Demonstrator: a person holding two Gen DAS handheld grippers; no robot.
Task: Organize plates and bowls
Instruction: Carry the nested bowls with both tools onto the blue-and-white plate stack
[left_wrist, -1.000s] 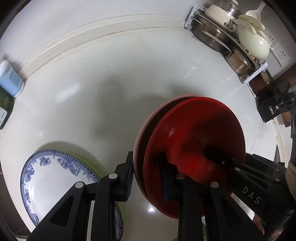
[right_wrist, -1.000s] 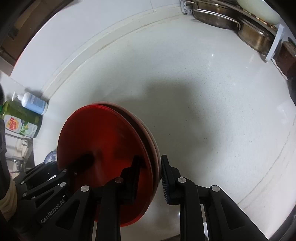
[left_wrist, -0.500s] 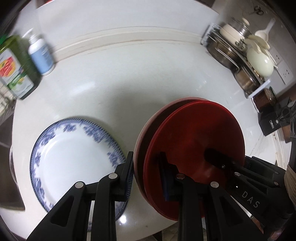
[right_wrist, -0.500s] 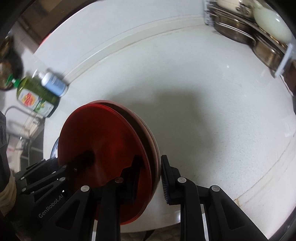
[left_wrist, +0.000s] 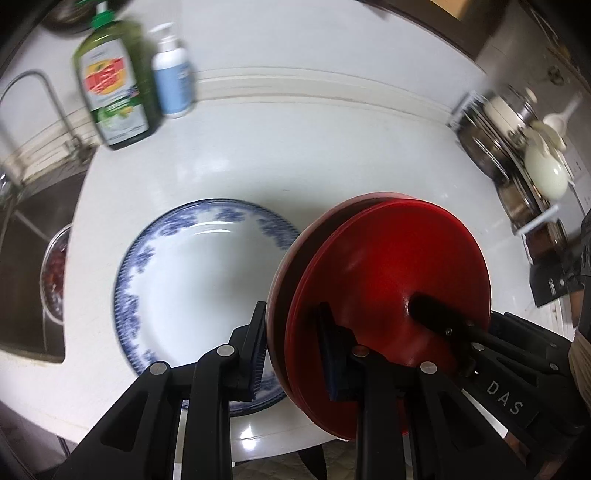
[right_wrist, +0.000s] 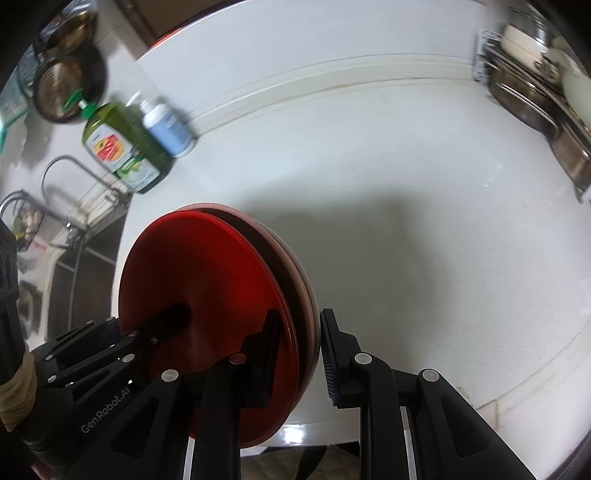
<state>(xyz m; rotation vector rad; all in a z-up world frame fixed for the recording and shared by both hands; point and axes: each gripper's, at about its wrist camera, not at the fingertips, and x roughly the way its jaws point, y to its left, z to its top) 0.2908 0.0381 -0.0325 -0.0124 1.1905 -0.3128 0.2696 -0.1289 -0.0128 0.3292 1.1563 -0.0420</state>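
Red plates (left_wrist: 391, 280) clamped edge-on between both tools' pads.

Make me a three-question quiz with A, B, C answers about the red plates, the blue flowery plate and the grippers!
1. Where is the blue and white plate?
A. flat on the white counter
B. in the sink
C. on the pot rack

2. What colour is the bottle beside the green bottle?
A. pale blue and white
B. red
C. black

3. How are the red plates held?
A. lying loose on the counter
B. on edge, both grippers clamped on them
C. by one gripper only

Answers:
1 A, it lies on the counter, left of the red plates.
2 A, the pump bottle is pale blue with a white top.
3 B, the left gripper and right gripper each pinch the stack's rim.
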